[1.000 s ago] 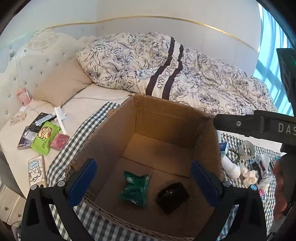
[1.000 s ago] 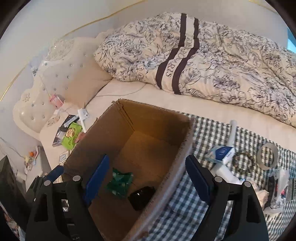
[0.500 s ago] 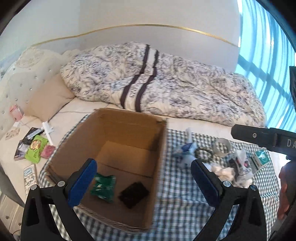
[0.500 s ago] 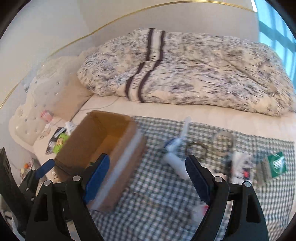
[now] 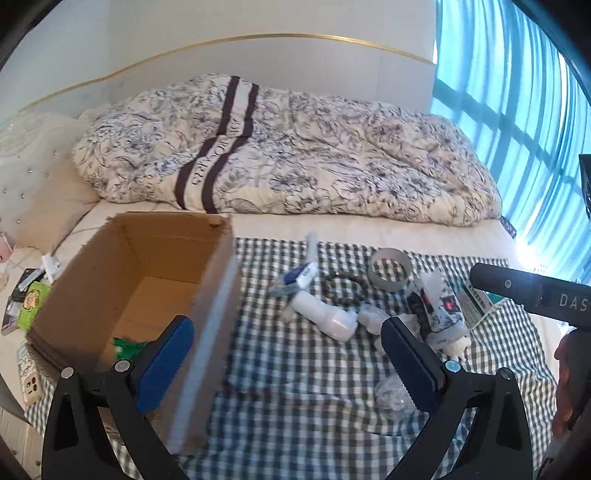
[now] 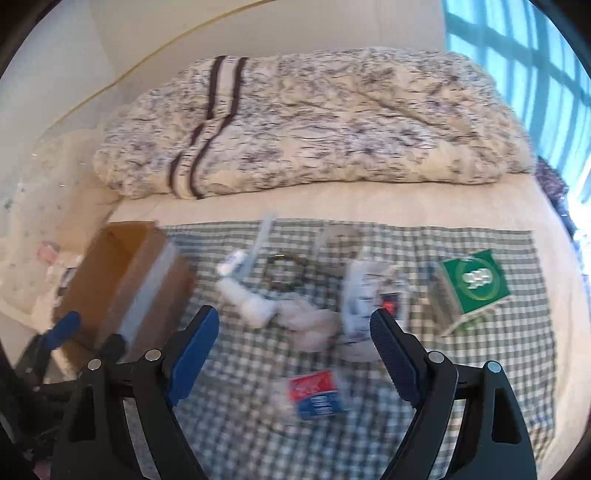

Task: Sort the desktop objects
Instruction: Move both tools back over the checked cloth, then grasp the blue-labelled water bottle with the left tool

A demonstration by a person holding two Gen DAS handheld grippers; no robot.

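Both views swung right | red-blue packet (image 6: pixel 316 393) between right fingers (image 6: pixel 194 347) (blurred)

A rumpled floral duvet (image 5: pixel 295 155) with two dark stripes lies heaped across a cream-sheeted bed (image 5: pixel 369 230), against a plain white wall (image 5: pixel 258 33) trimmed with a curved gold line (image 5: pixel 314 36). A cream tufted headboard (image 5: pixel 26 162) studded with small buttons stands at the left. At the right, daylight pours through a tall window (image 5: pixel 517 103) with teal-tinted panes and dark bars. A green-and-white checked cloth (image 5: pixel 295 369) covers the near side of the bed.
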